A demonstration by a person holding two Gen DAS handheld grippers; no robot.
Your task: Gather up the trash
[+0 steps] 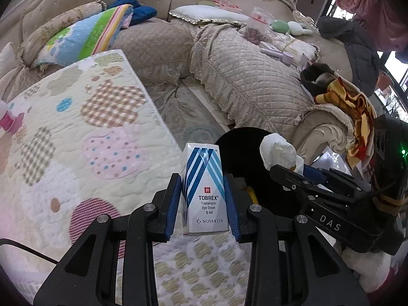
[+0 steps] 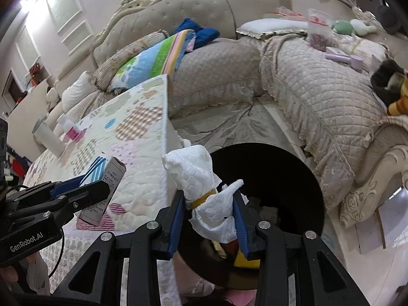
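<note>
Far left on the quilted desk (image 2: pixel 142 178): a pale cylinder cup (image 2: pixel 48 137) and a pink-labelled bottle (image 2: pixel 70 128), both standing well back from my tongs.

Left tongs (image 1: pixel 202 199): pinching the eye drops box (image 1: pixel 204 191), blue pads flat on both narrow sides, box upright with the Tobrex face toward the camera. From the right wrist view the same box (image 2: pixel 107 186) sits tilted in the left tongs (image 2: pixel 84 191), above the desk's near edge, not touching the quilt as far as I can tell.

Right of that, past the desk edge: the black trash bin (image 2: pixel 280 178) on the floor, mouth open toward me. Some stuff already inside, including something yellow (image 2: pixel 246 258); the rest is too dark to identify.

Right tongs (image 2: pixel 209 209): clamped on a wad of white tissue (image 2: pixel 204 183) with a yellowish band around its middle, held over the near rim of the bin. In the left wrist view the tissue (image 1: pixel 279 153) sticks up from the right tongs (image 1: pixel 298 170), just right of the box, the bin (image 1: pixel 239 158) behind both.

Behind and to the right: beige quilted sofa (image 2: pixel 318 97) with a striped pillow (image 2: pixel 153 61), a blue towel (image 2: pixel 199 32) and scattered small items.
</note>
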